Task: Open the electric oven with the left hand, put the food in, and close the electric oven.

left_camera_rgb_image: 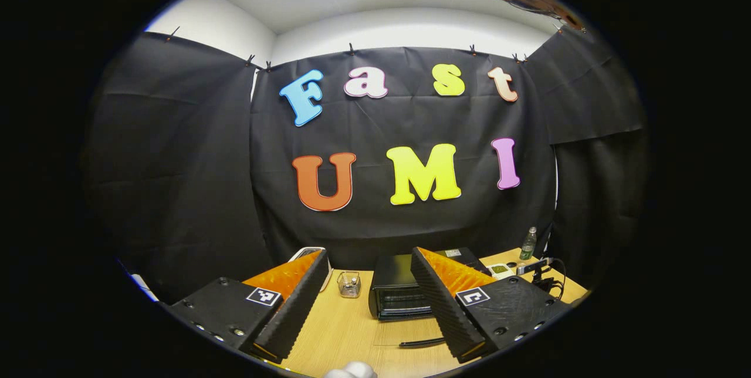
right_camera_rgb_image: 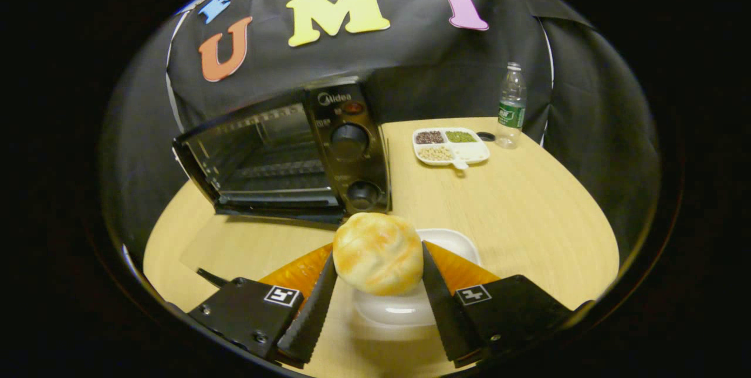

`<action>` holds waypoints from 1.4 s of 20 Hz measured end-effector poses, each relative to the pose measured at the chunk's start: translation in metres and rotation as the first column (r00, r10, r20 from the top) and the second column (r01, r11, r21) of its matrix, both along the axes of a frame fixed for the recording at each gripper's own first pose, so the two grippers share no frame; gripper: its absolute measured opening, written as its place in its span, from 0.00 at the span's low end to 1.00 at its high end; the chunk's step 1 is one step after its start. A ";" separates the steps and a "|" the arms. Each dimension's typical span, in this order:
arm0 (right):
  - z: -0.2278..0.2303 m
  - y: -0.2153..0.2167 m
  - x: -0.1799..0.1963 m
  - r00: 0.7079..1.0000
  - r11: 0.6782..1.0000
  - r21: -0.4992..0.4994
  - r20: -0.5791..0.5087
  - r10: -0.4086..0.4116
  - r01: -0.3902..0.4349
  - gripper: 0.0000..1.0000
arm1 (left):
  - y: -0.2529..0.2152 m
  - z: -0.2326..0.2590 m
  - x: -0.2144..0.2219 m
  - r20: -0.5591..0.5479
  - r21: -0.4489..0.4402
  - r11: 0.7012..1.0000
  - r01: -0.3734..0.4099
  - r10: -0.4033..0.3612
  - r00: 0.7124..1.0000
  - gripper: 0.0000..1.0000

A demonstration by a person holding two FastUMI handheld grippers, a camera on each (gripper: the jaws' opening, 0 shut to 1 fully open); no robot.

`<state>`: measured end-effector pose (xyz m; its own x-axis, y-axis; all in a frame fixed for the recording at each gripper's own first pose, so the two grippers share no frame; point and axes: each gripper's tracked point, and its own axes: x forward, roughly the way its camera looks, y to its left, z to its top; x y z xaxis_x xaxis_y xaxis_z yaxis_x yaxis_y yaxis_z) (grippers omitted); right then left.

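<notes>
Right gripper [right_camera_rgb_image: 378, 284] clamped the bun [right_camera_rgb_image: 378, 253] just above the white dish [right_camera_rgb_image: 410, 307], oven [right_camera_rgb_image: 281, 155] door already down. Left gripper [left_camera_rgb_image: 369, 301] hung spread and empty, well back. Best carry level, clear the door edge, release deep on the rack.

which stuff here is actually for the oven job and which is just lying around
For the job: electric oven, door open; bun held in the right gripper; white dish under it; left gripper, open.

Lying about: water bottle, divided tray of beans, small glass jar.
</notes>
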<state>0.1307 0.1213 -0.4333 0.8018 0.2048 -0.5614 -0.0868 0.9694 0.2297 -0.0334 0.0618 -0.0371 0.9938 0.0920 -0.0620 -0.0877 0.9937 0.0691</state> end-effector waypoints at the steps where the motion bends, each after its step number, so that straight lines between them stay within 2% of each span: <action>1: 0.011 0.012 0.002 1.000 0.999 0.039 0.016 0.005 -0.006 0.82 | 0.001 -0.001 0.000 -0.001 0.004 1.000 0.001 -0.001 1.000 0.93; 6: 0.046 0.077 0.009 0.998 0.967 0.251 0.063 0.027 -0.042 0.82 | 0.010 -0.004 -0.001 -0.008 0.012 1.000 -0.002 0.002 1.000 0.93; 9: 0.038 0.110 0.012 0.999 0.940 0.339 0.046 0.023 -0.037 0.82 | 0.016 -0.008 -0.001 -0.018 0.023 1.000 -0.001 0.001 1.000 0.93; 13: 0.019 0.148 0.017 1.000 0.885 0.465 -0.018 -0.003 0.011 0.82 | 0.022 -0.012 -0.002 -0.029 0.043 0.999 0.003 -0.001 1.000 0.93; 17: 0.015 0.174 0.028 0.997 0.812 0.579 -0.061 -0.050 0.076 0.82 | 0.027 -0.015 -0.001 -0.039 0.055 0.998 0.008 -0.006 0.999 0.93; 20: 0.014 0.189 0.042 0.996 0.781 0.617 -0.067 -0.067 0.094 0.82 | 0.031 -0.021 0.001 -0.053 0.067 0.998 0.015 -0.012 0.999 0.93; 22: 0.009 0.194 0.052 0.994 0.778 0.618 -0.074 -0.084 0.112 0.79 | 0.034 -0.023 0.002 -0.060 0.071 0.997 0.019 -0.015 0.998 0.93; 23: 0.007 0.197 0.056 0.993 0.771 0.626 -0.073 -0.089 0.115 0.84 | 0.037 -0.026 0.001 -0.063 0.075 0.997 0.018 -0.013 0.998 0.94; 27: 0.010 0.200 0.070 0.990 0.756 0.639 -0.071 -0.126 0.142 0.78 | 0.043 -0.030 0.004 -0.068 0.067 0.998 0.018 -0.014 0.998 0.95; 28: 0.009 0.202 0.075 0.988 0.749 0.645 -0.079 -0.136 0.154 0.81 | 0.042 -0.032 0.005 -0.069 0.065 0.998 0.022 -0.018 0.997 0.95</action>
<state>0.2059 0.3228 -0.4240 0.8395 0.4088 -0.3580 0.0574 0.5883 0.8066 -0.0283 0.1039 -0.0687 0.9891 0.0781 -0.1248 -0.0604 0.9884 0.1393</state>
